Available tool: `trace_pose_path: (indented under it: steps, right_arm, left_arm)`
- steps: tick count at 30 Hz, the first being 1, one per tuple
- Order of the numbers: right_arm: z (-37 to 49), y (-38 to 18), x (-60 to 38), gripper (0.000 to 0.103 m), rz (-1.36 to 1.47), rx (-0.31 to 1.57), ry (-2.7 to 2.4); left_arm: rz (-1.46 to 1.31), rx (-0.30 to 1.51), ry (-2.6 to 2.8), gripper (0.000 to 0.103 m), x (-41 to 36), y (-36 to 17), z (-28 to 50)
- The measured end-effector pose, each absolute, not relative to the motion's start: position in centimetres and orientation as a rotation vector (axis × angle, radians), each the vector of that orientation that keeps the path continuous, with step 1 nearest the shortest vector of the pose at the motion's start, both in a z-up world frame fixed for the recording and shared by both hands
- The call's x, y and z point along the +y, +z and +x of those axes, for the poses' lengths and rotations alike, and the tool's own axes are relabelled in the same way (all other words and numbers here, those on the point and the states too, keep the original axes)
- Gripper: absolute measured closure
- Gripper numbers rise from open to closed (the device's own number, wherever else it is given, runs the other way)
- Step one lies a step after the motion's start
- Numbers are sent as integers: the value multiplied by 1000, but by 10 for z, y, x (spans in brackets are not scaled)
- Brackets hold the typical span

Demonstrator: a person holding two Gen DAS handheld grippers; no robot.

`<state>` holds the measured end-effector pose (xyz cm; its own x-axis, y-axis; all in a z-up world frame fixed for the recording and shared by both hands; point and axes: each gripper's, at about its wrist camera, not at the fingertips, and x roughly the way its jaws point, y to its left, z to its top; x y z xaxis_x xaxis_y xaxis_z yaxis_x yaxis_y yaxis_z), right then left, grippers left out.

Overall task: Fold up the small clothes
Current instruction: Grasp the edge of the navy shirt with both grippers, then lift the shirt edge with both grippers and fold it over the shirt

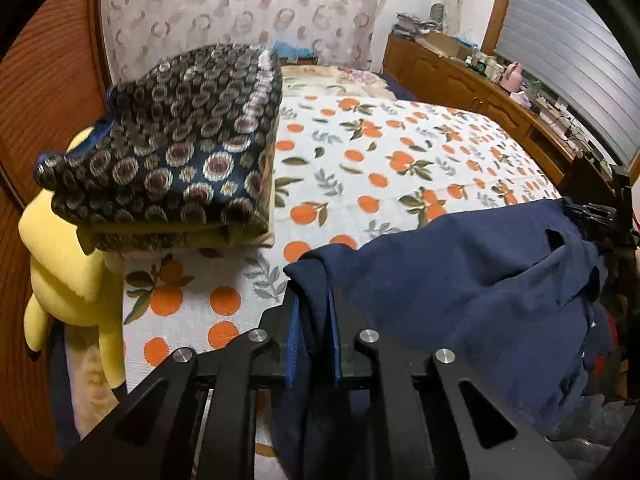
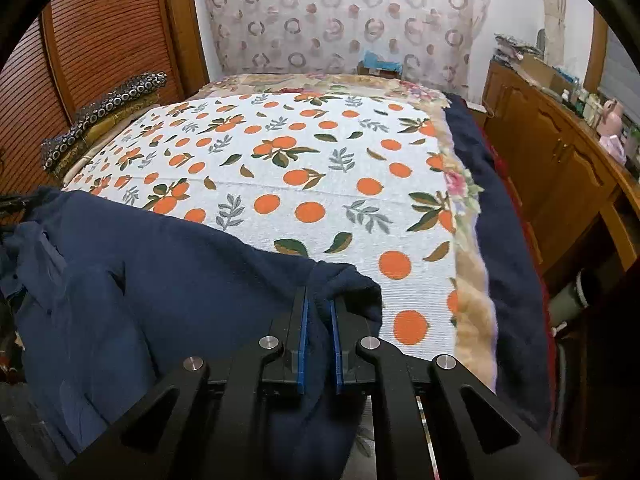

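Left tongs (image 1: 314,300) pinching navy garment (image 1: 460,280), right tongs (image 2: 318,304) pinching its other edge, orange-print bedspread (image 2: 280,160)

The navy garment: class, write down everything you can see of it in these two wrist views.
The navy garment is dark blue, soft-looking matte fabric, crumpled and unfolded. It lies across the near edge of the orange-print bedsheet, part hanging off the bed's front. The left gripper is shut on one bunched corner, the right gripper on another, cloth squeezed between blue pads. A slit-like opening shows near its middle. What kind of garment it is cannot be told.
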<state>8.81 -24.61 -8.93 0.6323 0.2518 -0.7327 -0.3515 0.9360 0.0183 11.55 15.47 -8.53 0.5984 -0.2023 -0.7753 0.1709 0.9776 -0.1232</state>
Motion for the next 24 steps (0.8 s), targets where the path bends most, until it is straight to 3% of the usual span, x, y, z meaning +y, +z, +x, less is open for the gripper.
trace_pose_path:
  steps: [3,4,7,11,12,13,14,19,24]
  right_arm:
    - [90,-87,-249,62,-148,804,306]
    - [92,-87,-251,57,-150,800,283]
    - [96,-89,-255,50,-137,798,255]
    - [107,-98,-255,50,-98,834,287]
    - [108,-98,-256,56,-84,832,305]
    - [107,-98,-255,70,-81,827,327]
    - [105,-98,-251,93,-84,823,368]
    - [77,-86,-236,96,-154,798,456]
    - [26,-20,-253,97,-90,613,432]
  left_arm:
    - [-26,901,-219,89,152,-83,116]
    - [-25,901,-219,89,152,-83,116]
    - [-33,893,-217,89,152,-82,116]
    - [-64,868,-219,90,153,-76,112]
    - [-68,857,-225,90,153,-73,109]
    - [-71,842,-231,91,153,-69,106]
    - [-76,826,-239,91,151,-64,103]
    - [-81,722,-292,92,142,-31,78]
    - [-85,580,-337,93,134,21,55]
